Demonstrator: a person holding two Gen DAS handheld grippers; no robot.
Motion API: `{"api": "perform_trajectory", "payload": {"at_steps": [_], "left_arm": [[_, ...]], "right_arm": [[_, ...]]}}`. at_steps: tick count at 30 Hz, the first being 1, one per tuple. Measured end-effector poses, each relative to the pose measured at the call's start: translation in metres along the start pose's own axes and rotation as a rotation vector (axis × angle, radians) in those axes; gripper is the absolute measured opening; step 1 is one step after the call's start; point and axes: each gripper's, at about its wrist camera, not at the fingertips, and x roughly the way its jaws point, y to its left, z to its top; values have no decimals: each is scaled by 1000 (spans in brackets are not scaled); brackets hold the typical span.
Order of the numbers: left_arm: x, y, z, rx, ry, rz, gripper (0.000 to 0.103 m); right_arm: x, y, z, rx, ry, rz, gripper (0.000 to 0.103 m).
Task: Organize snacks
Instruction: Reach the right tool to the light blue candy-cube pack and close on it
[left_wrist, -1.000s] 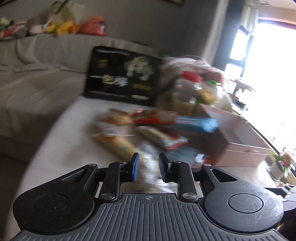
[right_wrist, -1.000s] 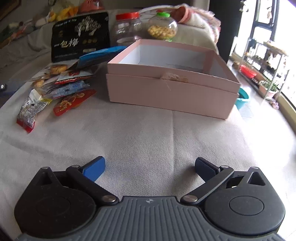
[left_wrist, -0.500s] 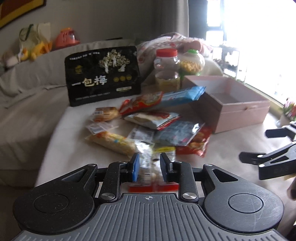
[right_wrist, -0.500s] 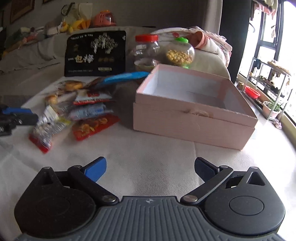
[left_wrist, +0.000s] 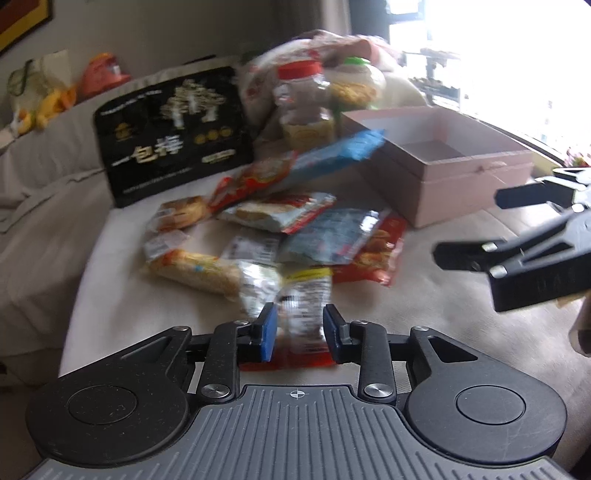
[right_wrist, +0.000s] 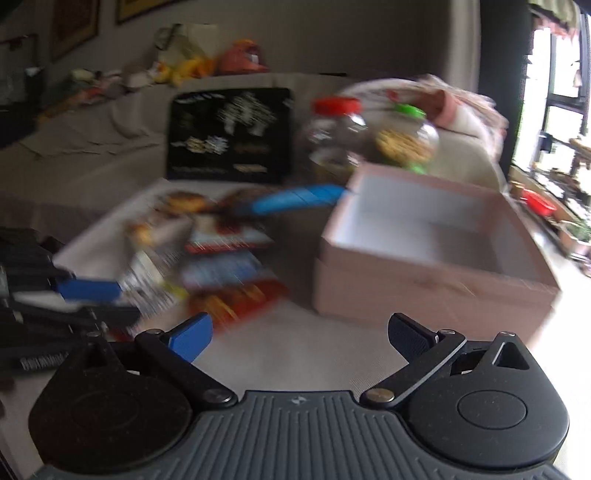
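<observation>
Several snack packets (left_wrist: 295, 229) lie in a loose pile on the cloth-covered table, left of an open pink box (left_wrist: 461, 173) that shows nothing inside. My left gripper (left_wrist: 300, 332) is low over the near end of the pile. Its jaws are opening around a white-and-yellow packet with a red edge (left_wrist: 306, 310), which lies on the table between the pads, not pinched. My right gripper (right_wrist: 299, 336) stands wide open with nothing in it, over bare cloth in front of the pink box (right_wrist: 424, 295). From the left wrist view, the right gripper (left_wrist: 467, 223) is at the right edge.
A large black snack bag (left_wrist: 173, 136) stands behind the pile. A red-lidded jar (left_wrist: 303, 99) and a green-lidded jar (right_wrist: 406, 140) stand behind the box. A grey sofa with toys on its back runs along the left. Shelves stand by the window on the right.
The left gripper's jaws have widened and its view has rolled level over the near packet. The right gripper rose and swung left, so it now appears closer in the left wrist view.
</observation>
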Motion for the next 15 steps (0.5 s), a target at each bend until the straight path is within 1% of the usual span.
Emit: {"api": "perform_trajectory", "payload": {"at_steps": [4,5,7,8,11,13,14,15], "left_arm": [[-3,25,-3,-63,6,77,35],[-4,33,-5,-87,7,89,35],[-6,49,-8,-146,10,83,34],[-8,59,-11,-192,9,61,33],[-13,85,-17,-333,-4,-60,33],[-16,93,-20,-371,-19,-115,33],[-18,94,-20,-372,-26,-127,33],[-19,93,-21,-370,-32,-136,33]], "right_arm": [[24,27,25,-63,-8,70,102],[30,35,29,-77,-7,79,100],[45,48,36,-102,9,95,95],[53,54,38,-111,19,90,94],[75,63,41,-129,50,59,94],[87,61,40,-114,83,53,91],[90,59,40,-111,90,49,87],[91,59,39,-120,93,36,76]]}}
